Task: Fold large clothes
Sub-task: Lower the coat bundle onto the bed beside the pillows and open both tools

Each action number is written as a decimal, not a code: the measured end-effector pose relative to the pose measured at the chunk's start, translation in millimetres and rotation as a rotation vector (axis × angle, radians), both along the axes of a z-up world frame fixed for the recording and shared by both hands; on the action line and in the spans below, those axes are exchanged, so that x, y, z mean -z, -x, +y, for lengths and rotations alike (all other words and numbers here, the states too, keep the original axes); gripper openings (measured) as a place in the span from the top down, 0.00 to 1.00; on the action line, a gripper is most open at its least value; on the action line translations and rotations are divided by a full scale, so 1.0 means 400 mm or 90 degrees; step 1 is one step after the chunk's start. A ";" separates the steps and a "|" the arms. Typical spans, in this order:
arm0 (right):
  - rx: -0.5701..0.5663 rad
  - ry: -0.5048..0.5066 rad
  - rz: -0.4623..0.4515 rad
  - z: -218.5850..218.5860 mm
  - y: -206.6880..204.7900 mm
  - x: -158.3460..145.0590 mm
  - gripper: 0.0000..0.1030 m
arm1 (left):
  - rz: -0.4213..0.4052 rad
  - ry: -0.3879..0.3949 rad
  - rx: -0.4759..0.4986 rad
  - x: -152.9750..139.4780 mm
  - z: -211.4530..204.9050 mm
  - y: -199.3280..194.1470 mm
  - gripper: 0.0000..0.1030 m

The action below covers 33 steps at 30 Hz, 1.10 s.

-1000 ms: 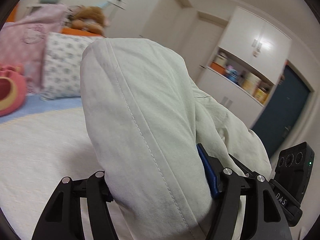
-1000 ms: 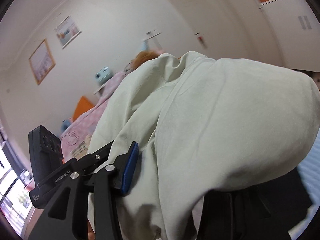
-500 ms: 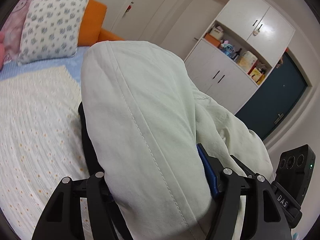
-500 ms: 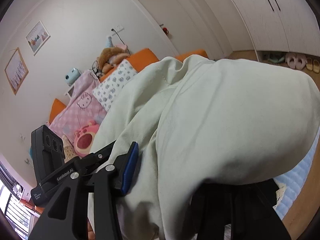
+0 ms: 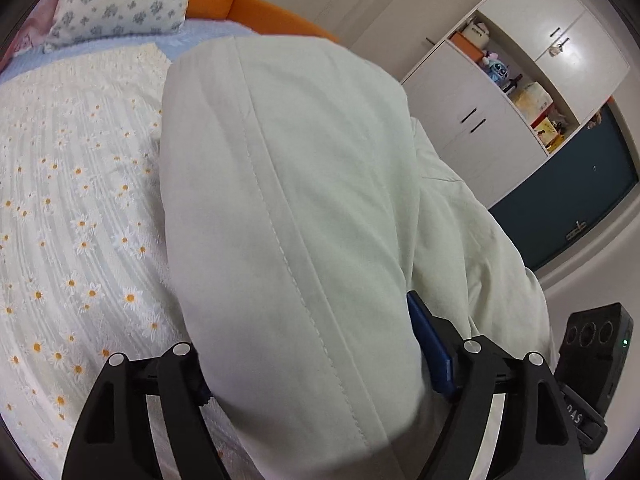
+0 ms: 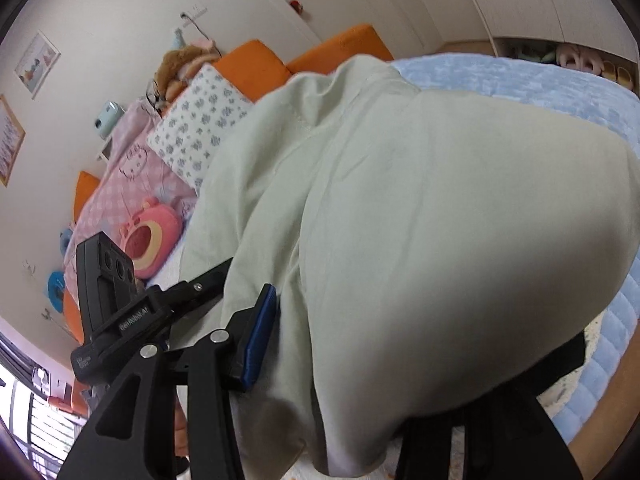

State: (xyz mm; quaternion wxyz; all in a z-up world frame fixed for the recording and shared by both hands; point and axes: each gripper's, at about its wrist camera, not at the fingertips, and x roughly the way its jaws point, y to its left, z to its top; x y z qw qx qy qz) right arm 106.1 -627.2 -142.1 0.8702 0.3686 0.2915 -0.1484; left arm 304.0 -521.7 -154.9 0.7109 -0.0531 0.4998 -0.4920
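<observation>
- Now both grippers lower the pale green garment [image 5: 304, 208] onto the daisy-print bedspread [image 5: 72, 216].
- Left gripper [image 5: 316, 364] and right gripper [image 6: 360, 344]: jaws opening, cloth between them.
- Next: let go, then smooth it flat.

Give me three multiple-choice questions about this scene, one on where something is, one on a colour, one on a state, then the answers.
1. Where is the garment?
A. draped over the left gripper
B. flat on the floor
C. inside the cupboard

2. What colour is the headboard behind the pillow?
A. black
B. orange
C. green

3. In what state are the cupboard's lower doors?
A. wide open
B. taken off
C. closed

Answers:
1. A: the pale green cloth hangs over and between the fingers, whose jaws are opening.
2. B: orange cushions rise behind the patterned pillow.
3. C: both lower doors sit flush, handles side by side.
</observation>
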 end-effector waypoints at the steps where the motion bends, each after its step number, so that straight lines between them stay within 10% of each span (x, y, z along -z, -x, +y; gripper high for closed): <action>1: -0.007 -0.002 0.016 0.001 0.000 -0.006 0.51 | 0.012 -0.003 0.002 -0.004 0.006 -0.005 0.22; 8: -0.021 0.047 0.085 -0.012 0.141 -0.114 0.24 | 0.003 -0.083 -0.003 -0.081 0.062 0.008 0.18; 13: 0.023 0.122 0.091 -0.039 0.223 -0.223 0.12 | -0.262 -0.151 -0.094 -0.256 0.114 0.072 0.09; 17: 0.030 0.183 0.030 -0.037 0.231 -0.327 0.06 | -0.247 -0.086 -0.085 -0.342 0.121 0.058 0.08; 21: -0.040 0.254 -0.033 -0.032 0.103 -0.395 0.08 | -0.264 -0.127 -0.088 -0.326 0.007 -0.007 0.08; 23: -0.088 0.248 -0.001 -0.045 -0.012 -0.372 0.08 | -0.225 -0.137 -0.092 -0.291 -0.047 -0.055 0.08; 27: -0.137 0.183 0.077 -0.089 -0.158 -0.255 0.54 | -0.176 -0.151 -0.080 -0.211 -0.132 -0.115 0.08; 33: -0.154 0.122 0.158 -0.152 -0.194 -0.044 0.56 | -0.122 -0.186 -0.063 -0.068 -0.199 -0.181 0.03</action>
